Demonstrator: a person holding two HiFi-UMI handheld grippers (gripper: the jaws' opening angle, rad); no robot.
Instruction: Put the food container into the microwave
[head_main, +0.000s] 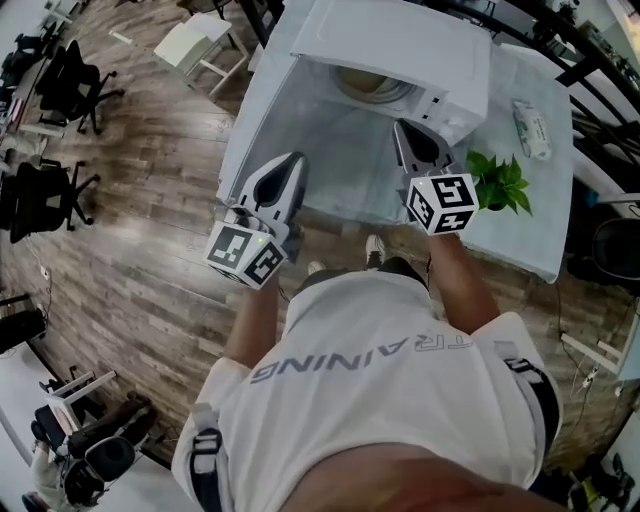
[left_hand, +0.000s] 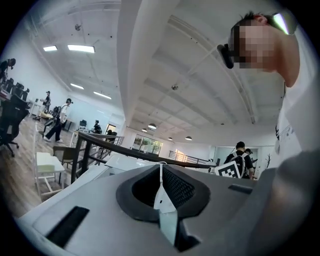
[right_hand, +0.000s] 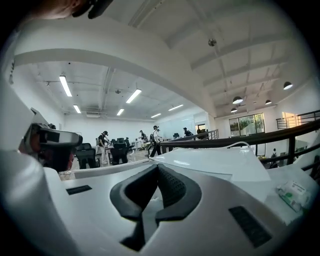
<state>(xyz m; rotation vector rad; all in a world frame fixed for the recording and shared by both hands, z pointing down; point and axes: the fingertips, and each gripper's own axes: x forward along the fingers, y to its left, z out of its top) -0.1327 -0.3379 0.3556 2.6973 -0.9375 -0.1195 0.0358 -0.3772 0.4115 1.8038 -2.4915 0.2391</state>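
Note:
The white microwave (head_main: 400, 45) stands at the far side of a pale table (head_main: 340, 150); its front opening faces me. Inside that opening shows a pale round container (head_main: 370, 86), only partly visible. My left gripper (head_main: 293, 165) hovers over the table's near left edge, jaws shut with nothing between them. My right gripper (head_main: 402, 130) is just in front of the microwave's right side, also shut and empty. Both gripper views tilt upward toward the ceiling: the left gripper (left_hand: 161, 186) and right gripper (right_hand: 152, 196) each show closed jaws, with the microwave (right_hand: 215, 162) beyond the right one.
A small green plant (head_main: 500, 183) stands at the table's near right, close to my right gripper. A white packet (head_main: 531, 128) lies further right on the table. Office chairs (head_main: 45, 195) and a small white table (head_main: 198, 45) stand on the wooden floor to the left.

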